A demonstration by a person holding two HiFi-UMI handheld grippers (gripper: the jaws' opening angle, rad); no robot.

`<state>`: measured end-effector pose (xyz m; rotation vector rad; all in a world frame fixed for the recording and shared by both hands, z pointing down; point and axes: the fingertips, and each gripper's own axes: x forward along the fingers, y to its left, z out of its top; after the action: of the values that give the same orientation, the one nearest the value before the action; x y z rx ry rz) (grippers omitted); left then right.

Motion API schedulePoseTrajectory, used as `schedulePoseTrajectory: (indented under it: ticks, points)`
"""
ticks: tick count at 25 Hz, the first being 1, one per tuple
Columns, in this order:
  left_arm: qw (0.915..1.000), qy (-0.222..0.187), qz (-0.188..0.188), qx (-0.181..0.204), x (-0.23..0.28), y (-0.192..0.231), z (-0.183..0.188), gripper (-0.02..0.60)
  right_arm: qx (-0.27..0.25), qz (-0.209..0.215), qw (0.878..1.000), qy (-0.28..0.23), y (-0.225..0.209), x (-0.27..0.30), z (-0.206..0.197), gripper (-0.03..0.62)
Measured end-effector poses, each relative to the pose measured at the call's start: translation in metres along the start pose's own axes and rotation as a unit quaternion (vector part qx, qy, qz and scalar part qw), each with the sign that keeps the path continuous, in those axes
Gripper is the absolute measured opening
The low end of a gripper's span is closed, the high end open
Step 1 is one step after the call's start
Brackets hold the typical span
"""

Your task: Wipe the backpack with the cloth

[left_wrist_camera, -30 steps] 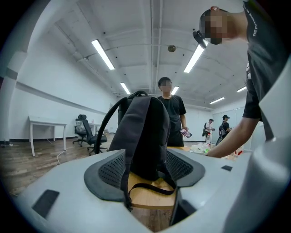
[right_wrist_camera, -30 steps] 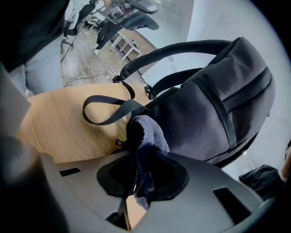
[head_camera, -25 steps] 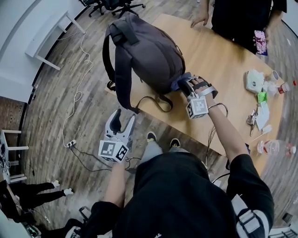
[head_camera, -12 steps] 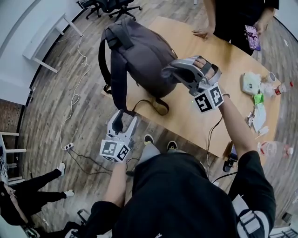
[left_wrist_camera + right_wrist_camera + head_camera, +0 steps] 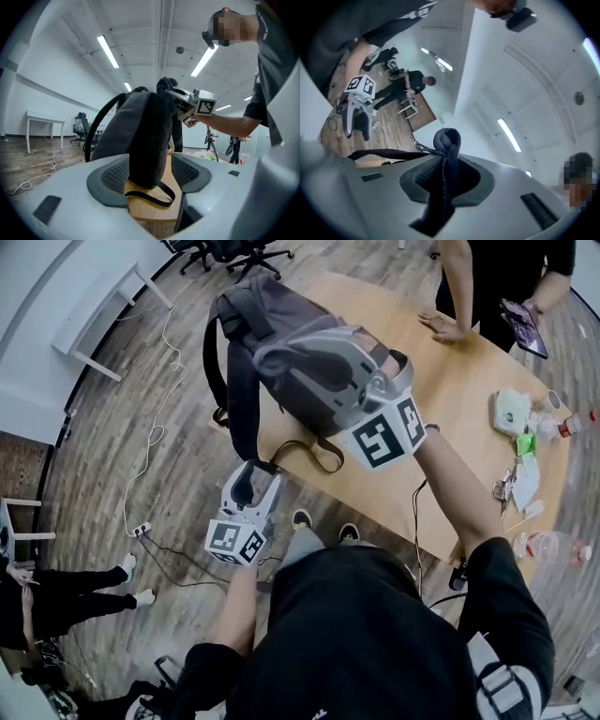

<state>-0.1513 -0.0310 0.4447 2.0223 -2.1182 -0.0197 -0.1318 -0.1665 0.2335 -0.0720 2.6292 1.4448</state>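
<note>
In the head view the backpack [image 5: 281, 343] stood upright at the near left corner of the surface [image 5: 450, 381], its shoulder straps hanging over that edge. The right gripper [image 5: 270, 357] was held high, level with the bag's upper side. The left gripper [image 5: 253, 484] hung below the surface edge, out over the floor [image 5: 112, 456]. Small clutter [image 5: 525, 427] sat well apart at the right end, and a bystander [image 5: 487, 277] stood at the far edge.

In the left gripper view its jaws stood apart with nothing between the pads. The bag showed beyond them, and a strap loop [image 5: 150, 194] lay on the corner of the surface.

In the right gripper view the jaws were clamped on a bunched fold of dark cloth [image 5: 445, 154], pointing up past the bag towards the ceiling.

By my reading this was a moment between strokes, with the cloth off the fabric. The next move called for tipping the right jaws down to lay the cloth on the bag's top, then drawing it along. The free jaws could steady the bag, since it stood close to the corner and a sideways push might tip it off. Above and to the left there was open room.
</note>
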Motion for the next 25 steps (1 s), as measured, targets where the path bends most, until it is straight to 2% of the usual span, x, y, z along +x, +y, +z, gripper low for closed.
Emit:
schedulePoseTrajectory:
  ticks: [2, 4, 6, 10, 13, 14, 18, 21, 25]
  points:
    - [1.0000, -0.005, 0.002, 0.000, 0.001, -0.002, 0.003, 0.291, -0.009, 0.004, 1.000, -0.008, 0.020, 0.004, 0.005, 0.067]
    - [1.0000, -0.007, 0.005, -0.001, -0.002, 0.000, 0.005, 0.291, 0.036, -0.021, 0.999, -0.014, 0.020, -0.004, -0.002, 0.067]
    - [1.0000, -0.004, 0.008, -0.003, -0.007, 0.003, 0.003, 0.291, 0.077, -0.029, 0.996, -0.016, 0.024, -0.014, -0.009, 0.066]
    - [0.9998, 0.004, 0.012, -0.013, -0.014, 0.007, -0.006, 0.291, 0.197, 0.008, 0.980, -0.020, 0.051, -0.037, -0.026, 0.066]
    - [0.9997, 0.012, 0.008, -0.018, -0.016, 0.005, -0.013, 0.291, 0.244, 0.030, 0.969, 0.005, 0.081, -0.053, -0.044, 0.066]
    - [0.9997, 0.015, 0.006, -0.018, -0.016, 0.004, -0.015, 0.291, 0.247, 0.045, 0.968, 0.022, 0.097, -0.056, -0.053, 0.066]
    - [0.9996, 0.020, -0.003, -0.018, -0.013, -0.002, -0.019, 0.291, 0.197, 0.130, 0.965, 0.118, 0.188, -0.065, -0.105, 0.066]
    - [0.9996, 0.021, -0.009, -0.017, -0.013, -0.006, -0.018, 0.291, 0.204, 0.144, 0.958, 0.143, 0.226, -0.073, -0.131, 0.066]
    - [0.9995, 0.026, -0.012, -0.017, -0.015, -0.007, -0.021, 0.291, 0.163, 0.221, 0.934, 0.229, 0.283, -0.092, -0.174, 0.066]
